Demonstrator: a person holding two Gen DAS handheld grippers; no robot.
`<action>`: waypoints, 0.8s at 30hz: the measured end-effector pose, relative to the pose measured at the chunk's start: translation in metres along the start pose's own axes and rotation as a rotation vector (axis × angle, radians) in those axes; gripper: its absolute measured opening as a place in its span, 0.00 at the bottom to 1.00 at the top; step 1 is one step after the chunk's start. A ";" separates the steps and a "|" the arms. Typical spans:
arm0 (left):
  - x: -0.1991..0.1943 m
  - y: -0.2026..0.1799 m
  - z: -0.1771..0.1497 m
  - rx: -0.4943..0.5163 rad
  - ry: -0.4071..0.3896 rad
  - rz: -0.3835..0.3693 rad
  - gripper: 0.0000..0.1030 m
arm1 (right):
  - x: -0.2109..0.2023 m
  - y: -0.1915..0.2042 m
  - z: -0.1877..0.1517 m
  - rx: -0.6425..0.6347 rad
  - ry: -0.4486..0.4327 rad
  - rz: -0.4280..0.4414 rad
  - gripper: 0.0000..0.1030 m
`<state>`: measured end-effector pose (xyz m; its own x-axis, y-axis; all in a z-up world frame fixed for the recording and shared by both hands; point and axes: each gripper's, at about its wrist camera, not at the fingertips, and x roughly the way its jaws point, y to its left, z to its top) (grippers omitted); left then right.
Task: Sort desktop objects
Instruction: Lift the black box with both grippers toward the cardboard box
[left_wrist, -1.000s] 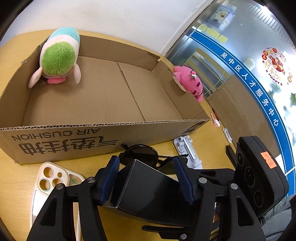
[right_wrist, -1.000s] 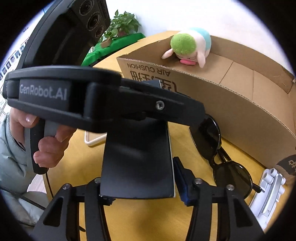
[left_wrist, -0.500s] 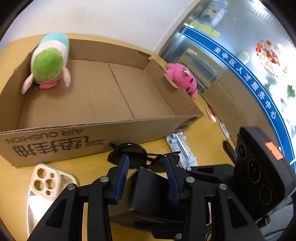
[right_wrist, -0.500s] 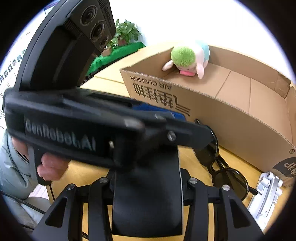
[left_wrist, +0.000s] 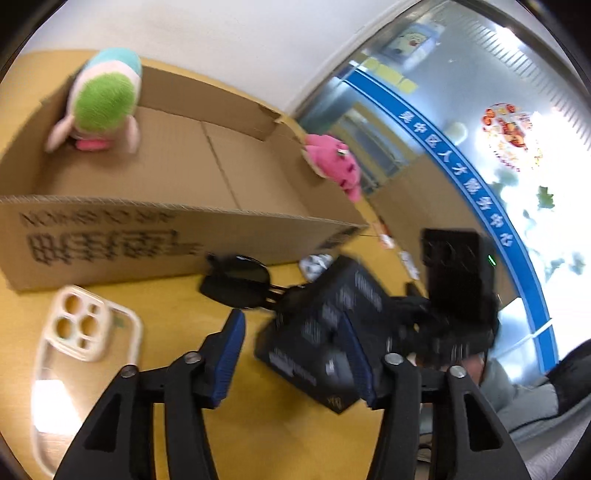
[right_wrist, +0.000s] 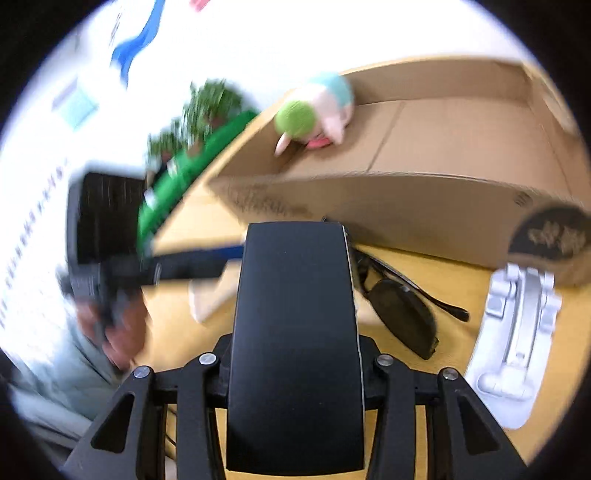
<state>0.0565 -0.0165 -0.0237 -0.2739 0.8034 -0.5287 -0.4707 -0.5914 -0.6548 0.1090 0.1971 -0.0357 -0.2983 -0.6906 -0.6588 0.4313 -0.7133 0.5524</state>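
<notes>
R hand-held gripper (right_wrist: 295, 373) pinches the black box (right_wrist: 295, 332) above the tabletop (left_wrist: 177, 325) near the cardboard box (left_wrist: 184, 173), while L hand-held gripper (left_wrist: 295, 354) is opening w/ nothing pinched.

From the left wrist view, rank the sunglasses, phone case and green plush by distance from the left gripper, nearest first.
1. Sunglasses, on the table just ahead of the left gripper.
2. Phone case, off to the left.
3. Green plush, in the box's far left corner.
</notes>
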 end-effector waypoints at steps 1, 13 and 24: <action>0.002 0.000 -0.001 -0.008 0.003 -0.025 0.57 | -0.005 -0.007 0.002 0.043 -0.021 0.040 0.41; 0.013 0.002 0.011 -0.168 -0.039 -0.335 0.58 | -0.033 -0.035 0.011 0.281 -0.203 0.399 0.41; 0.016 -0.001 0.011 -0.214 -0.014 -0.428 0.64 | -0.031 -0.027 0.015 0.298 -0.242 0.479 0.41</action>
<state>0.0433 -0.0022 -0.0254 -0.1049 0.9779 -0.1808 -0.3612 -0.2068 -0.9093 0.0935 0.2364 -0.0222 -0.3302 -0.9254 -0.1861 0.3189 -0.2949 0.9007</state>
